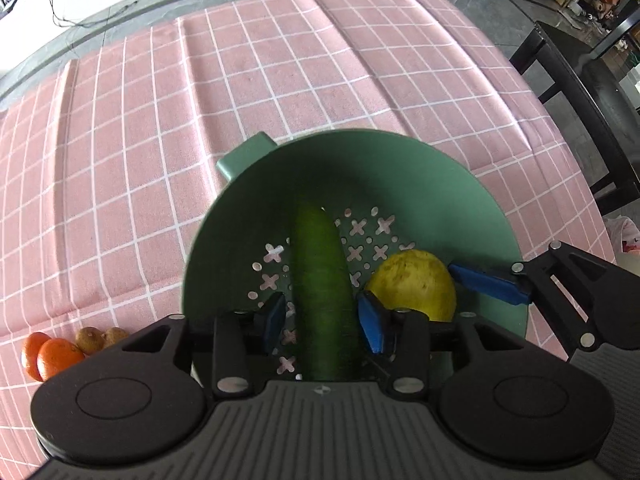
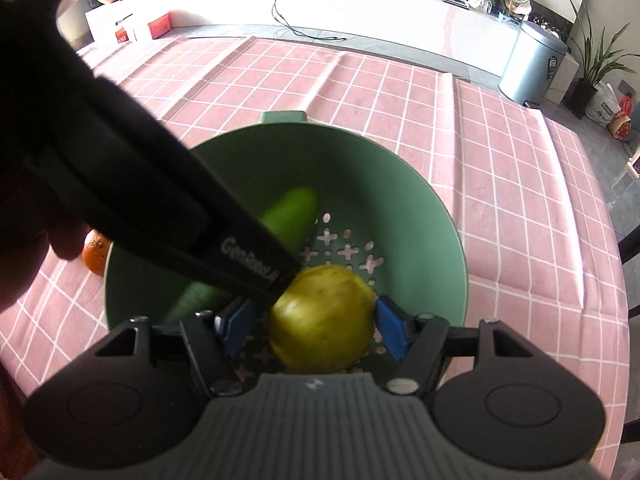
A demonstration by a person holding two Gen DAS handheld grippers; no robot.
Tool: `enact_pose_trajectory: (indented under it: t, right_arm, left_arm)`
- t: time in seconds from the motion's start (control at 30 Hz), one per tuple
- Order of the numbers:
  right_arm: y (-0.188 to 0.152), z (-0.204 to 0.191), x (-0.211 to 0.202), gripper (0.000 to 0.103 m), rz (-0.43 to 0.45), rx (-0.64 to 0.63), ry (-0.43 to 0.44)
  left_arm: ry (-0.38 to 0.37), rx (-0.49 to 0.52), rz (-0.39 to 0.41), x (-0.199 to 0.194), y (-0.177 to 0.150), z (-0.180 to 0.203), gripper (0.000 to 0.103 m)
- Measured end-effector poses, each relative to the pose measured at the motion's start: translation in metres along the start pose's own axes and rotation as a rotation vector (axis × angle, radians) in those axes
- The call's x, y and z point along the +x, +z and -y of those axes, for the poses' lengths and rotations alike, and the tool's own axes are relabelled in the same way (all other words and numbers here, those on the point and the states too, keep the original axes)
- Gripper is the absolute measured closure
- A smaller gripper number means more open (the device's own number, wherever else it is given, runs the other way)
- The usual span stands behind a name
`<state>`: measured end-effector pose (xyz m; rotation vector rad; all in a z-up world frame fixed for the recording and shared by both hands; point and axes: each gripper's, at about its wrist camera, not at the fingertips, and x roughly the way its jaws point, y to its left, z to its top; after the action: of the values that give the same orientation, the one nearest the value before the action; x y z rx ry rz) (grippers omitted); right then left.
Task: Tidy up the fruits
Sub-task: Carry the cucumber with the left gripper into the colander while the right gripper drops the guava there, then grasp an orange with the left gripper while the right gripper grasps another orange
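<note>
A green colander [image 1: 400,160] [image 2: 360,168] stands on the pink checked cloth. In it lie a long green cucumber [image 1: 322,280] [image 2: 292,212] and a round yellow fruit [image 1: 416,288] [image 2: 320,320]. My left gripper [image 1: 325,322] points down into the colander. It is open, its blue pads a little off either side of the cucumber. My right gripper [image 2: 316,324] is open around the yellow fruit, which looks blurred. The right pad sits at the fruit's edge and a narrow gap shows at the left pad. The left gripper's dark body [image 2: 160,200] crosses the right wrist view.
Two oranges [image 1: 52,356] [image 2: 96,252] and small brown fruits [image 1: 100,338] lie on the cloth [image 1: 200,100] left of the colander. A black chair [image 1: 580,100] stands at the table's right edge. A grey bin [image 2: 532,64] stands on the floor beyond the table.
</note>
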<state>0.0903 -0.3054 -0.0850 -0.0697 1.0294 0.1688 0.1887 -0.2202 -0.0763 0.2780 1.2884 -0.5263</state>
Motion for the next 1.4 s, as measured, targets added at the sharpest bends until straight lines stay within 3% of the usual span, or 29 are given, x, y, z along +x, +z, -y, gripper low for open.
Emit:
enact_pose_trajectory:
  t: [0.23,0.47,0.9,1.17,1.4]
  right_arm:
    - [-0.009,-0.015,-0.028,0.028,0.053,0.045,-0.039]
    - [-0.018,-0.035,-0.056,0.028,0.158,0.122,-0.071]
    - [-0.017,-0.091,-0.08,0.028,0.345,0.275,0.002]
    - [-0.017,-0.137,-0.069,0.029,0.336,0.229,0.083]
    - [-0.017,-0.165,-0.049,0.041,0.276,0.184,0.078]
  left_arm:
    - [0.007,0.032,0.094,-0.042,-0.013,-0.002,0.046]
    - [0.031,0.047,0.239,-0.098,-0.04,-0.014,0.046]
    - [0.144,-0.031,0.432,-0.151,-0.114,-0.078,0.046]
    - [0.147,-0.203,0.401,-0.137,-0.144,-0.137,0.053]
    - [0.095,-0.269,0.352,-0.12,-0.158,-0.159,0.054]
